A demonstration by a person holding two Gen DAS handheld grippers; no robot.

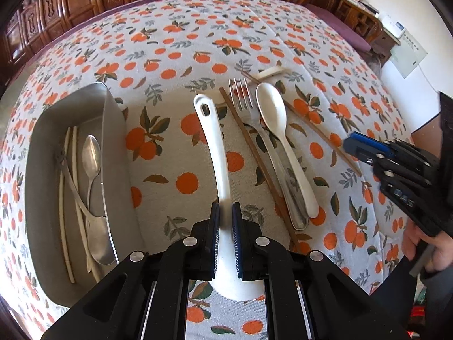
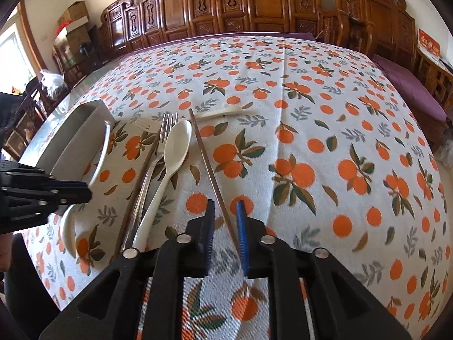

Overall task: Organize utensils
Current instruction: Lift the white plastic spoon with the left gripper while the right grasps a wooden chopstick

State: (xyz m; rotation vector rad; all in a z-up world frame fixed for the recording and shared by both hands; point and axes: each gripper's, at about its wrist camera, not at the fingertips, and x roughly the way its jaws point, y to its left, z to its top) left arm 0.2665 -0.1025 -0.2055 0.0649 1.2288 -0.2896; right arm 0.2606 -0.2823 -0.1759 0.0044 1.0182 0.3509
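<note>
Left gripper (image 1: 225, 215) clamped on white ladle (image 1: 211, 147) handle beside metal tray (image 1: 113, 141). Right gripper (image 2: 225, 215) slightly parted around brown chopstick (image 2: 208, 164) lying on surface (image 2: 339, 113), pads not pressing.

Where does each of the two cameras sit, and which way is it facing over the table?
Left wrist: rides the left gripper, looking steeply down along its fingers, shut on a white ladle; the metal tray lies left, the right gripper and a hand at right.
Right wrist: rides the right gripper, angled down, jaws apart around a brown chopstick; the left gripper enters from the left.
Shared: the fork, the white spoon, the tray and the orange-print tablecloth.
</note>
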